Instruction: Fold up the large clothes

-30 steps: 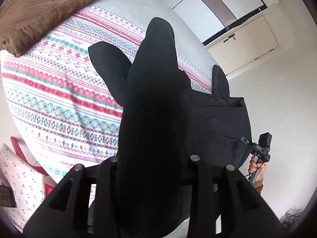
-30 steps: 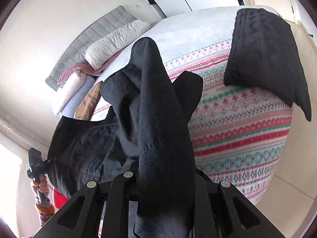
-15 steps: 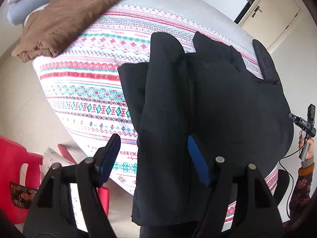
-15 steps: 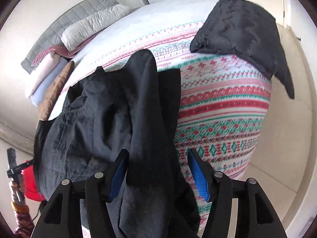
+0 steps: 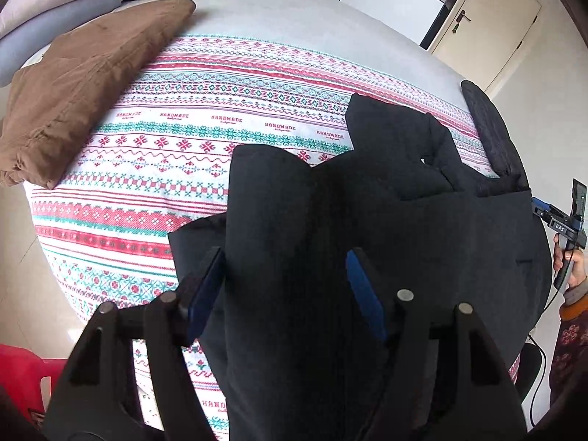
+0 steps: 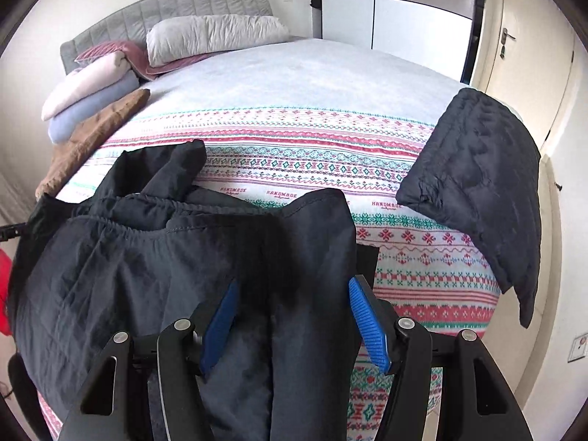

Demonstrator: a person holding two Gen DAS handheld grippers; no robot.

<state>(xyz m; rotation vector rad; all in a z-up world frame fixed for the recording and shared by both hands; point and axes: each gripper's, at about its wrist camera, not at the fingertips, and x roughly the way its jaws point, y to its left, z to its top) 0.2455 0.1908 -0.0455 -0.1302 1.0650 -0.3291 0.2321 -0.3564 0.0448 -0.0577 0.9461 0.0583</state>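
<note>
A large black garment [image 5: 422, 228] lies over the near edge of the bed, on the patterned blanket [image 5: 191, 139]. It also shows in the right wrist view [image 6: 139, 268]. My left gripper [image 5: 284, 286] is open; a thick fold of the black cloth runs between its blue pads [image 5: 362, 294] without being pinched. My right gripper [image 6: 294, 316] is open too, with another fold of the garment lying between its blue pads [image 6: 367, 321]. The cloth's lower end is hidden under both grippers.
A brown folded blanket [image 5: 81, 81] lies at the bed's left. A black quilted jacket [image 6: 481, 183] hangs over the bed's right corner. Pillows [image 6: 209, 36] and a grey headboard [image 6: 165, 7] are at the far end. A red chair [image 5: 22, 371] stands left, doors [image 5: 488, 33] right.
Both grippers have opened and let go of the black garment. The garment has dropped from hanging up in the air onto the bed edge, and both cameras now look more level across the bed.
</note>
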